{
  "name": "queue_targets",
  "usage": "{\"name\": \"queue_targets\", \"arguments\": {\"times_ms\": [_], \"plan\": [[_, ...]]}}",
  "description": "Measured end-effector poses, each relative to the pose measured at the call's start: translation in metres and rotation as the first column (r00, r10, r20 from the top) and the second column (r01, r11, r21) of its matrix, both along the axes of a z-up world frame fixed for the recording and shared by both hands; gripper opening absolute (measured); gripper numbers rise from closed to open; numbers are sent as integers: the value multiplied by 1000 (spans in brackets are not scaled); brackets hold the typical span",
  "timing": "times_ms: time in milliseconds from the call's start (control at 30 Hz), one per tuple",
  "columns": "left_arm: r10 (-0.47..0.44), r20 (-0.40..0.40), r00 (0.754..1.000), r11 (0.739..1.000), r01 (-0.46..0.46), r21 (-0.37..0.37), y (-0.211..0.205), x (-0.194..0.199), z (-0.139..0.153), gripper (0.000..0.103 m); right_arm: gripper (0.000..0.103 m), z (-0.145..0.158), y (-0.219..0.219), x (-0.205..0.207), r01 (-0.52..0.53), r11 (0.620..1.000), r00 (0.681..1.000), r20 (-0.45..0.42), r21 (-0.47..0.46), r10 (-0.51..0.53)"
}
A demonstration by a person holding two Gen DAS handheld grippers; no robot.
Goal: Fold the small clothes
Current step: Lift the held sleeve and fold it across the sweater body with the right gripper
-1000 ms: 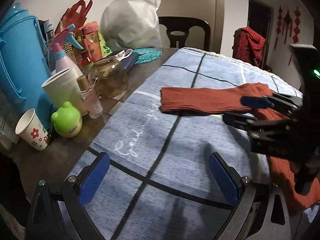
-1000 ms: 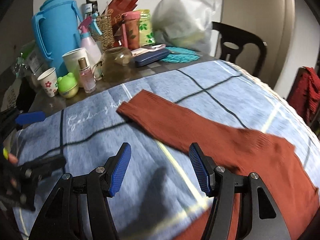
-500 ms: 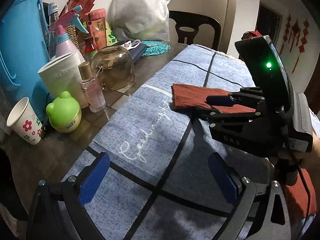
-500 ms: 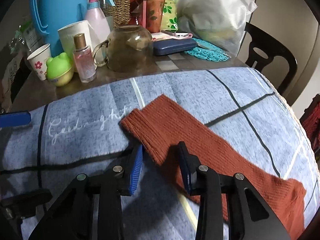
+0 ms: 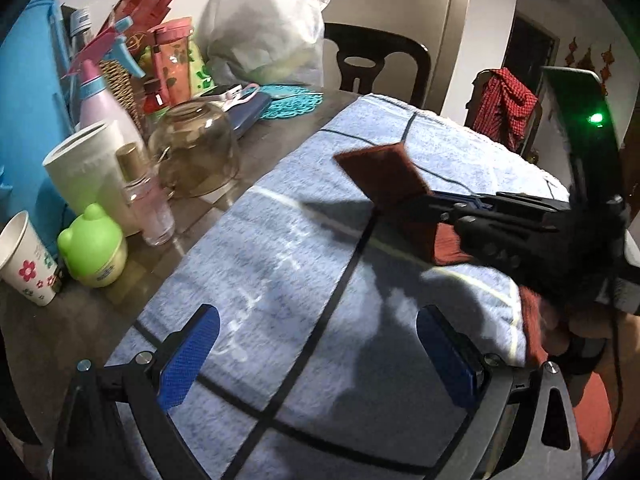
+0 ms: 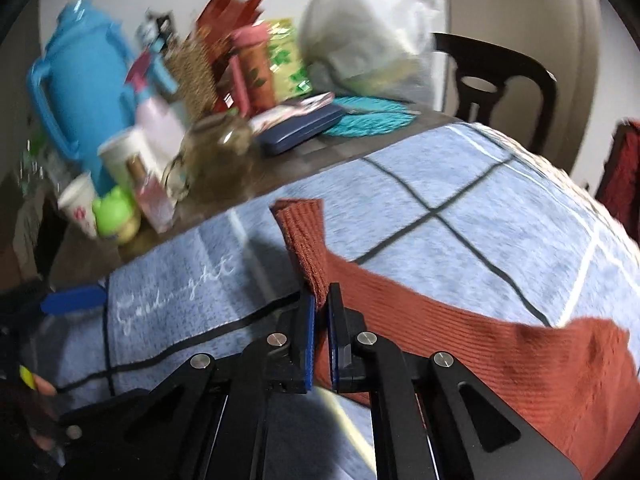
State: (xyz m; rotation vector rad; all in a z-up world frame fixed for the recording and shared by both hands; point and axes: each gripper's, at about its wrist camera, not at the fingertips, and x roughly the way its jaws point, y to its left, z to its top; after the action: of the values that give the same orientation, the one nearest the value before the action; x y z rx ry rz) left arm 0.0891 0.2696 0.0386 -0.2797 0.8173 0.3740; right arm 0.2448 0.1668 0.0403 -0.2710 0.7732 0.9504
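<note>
Table bears blue towel, seemingly clutter.

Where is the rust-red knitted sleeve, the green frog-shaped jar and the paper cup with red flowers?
Rust-red knitted sleeve (image 6: 301, 236): right wrist view, on its ribbed cuff.
Green frog-shaped jar (image 5: 93, 247): left wrist view, on its rounded body.
Paper cup with red flowers (image 5: 25, 266): left wrist view, on its side.

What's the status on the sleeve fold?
Right tongs just closed, pinching the rust sleeve, cuff lifted. Left tongs open, empty, over the blue towel. Path clear.
</note>
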Motion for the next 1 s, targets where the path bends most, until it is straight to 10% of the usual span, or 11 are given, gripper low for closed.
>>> {"name": "queue_targets", "arguments": {"times_ms": [1000], "plan": [[-175,42,984,942,180,-285,-45,125,-3,91,5,28,-172,39,449,870,892,-38,207,-451]]}}
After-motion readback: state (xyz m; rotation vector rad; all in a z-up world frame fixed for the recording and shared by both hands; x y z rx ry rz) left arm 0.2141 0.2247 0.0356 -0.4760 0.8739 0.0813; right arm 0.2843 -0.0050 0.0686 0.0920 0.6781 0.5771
